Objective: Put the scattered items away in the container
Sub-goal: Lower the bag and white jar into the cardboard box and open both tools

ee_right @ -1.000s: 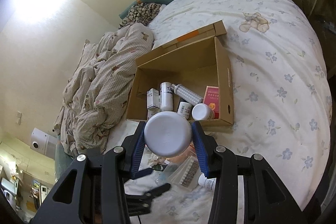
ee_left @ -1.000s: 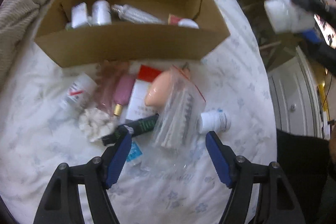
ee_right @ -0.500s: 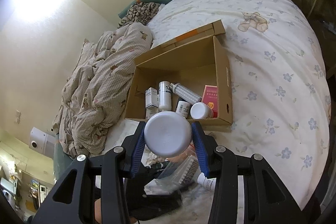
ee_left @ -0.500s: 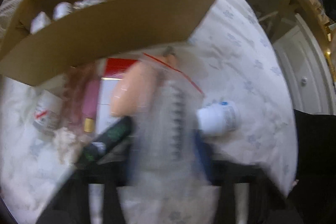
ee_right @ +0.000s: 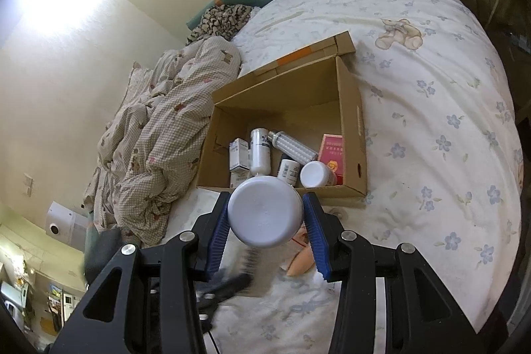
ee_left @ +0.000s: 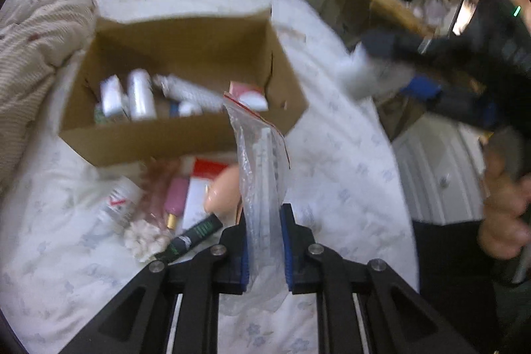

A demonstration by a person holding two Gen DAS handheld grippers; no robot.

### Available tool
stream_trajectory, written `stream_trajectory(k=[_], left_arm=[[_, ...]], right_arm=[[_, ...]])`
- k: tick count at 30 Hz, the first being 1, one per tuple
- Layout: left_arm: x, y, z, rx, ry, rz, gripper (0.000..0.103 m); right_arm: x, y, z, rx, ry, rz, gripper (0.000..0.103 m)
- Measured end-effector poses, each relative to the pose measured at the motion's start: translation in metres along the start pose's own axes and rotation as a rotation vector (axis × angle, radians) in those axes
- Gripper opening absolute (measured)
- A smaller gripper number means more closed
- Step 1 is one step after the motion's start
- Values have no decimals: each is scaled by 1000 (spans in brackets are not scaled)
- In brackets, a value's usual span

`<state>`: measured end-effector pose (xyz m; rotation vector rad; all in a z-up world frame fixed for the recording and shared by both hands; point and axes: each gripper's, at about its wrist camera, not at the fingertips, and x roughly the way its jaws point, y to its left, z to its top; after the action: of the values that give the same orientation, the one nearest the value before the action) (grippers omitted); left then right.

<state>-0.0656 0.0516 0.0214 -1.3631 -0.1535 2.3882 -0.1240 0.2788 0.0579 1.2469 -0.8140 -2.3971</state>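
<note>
The left tool (ee_left: 264,246) pinches a clear zip bag (ee_left: 262,168), cardboard box (ee_left: 159,141) at eleven o'clock; the right tool (ee_right: 266,236) clamps a white jar (ee_right: 265,213), box at twelve.

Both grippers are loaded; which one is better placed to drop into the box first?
Right, probably. The right gripper holds the white jar at the cardboard box's near wall; the left gripper holds its zip bag lower, farther back.

Brown cardboard box (ee_right: 351,135) on a white bed sheet (ee_right: 431,108) with blue flowers — clear bag (ee_left: 262,168) edged red, white jar (ee_right: 265,214), beige checked quilt (ee_right: 159,135).
</note>
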Motion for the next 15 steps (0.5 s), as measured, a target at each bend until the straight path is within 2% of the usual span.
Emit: stream_trajectory(k=[7,15], left_arm=[[-45,20,39,-68,-134,17,15],[-41,51,78,-143,-154,88,15]], right_arm=[[4,9,3,-37,-7,28,47],[28,8,24,-63,-8,-17,47]])
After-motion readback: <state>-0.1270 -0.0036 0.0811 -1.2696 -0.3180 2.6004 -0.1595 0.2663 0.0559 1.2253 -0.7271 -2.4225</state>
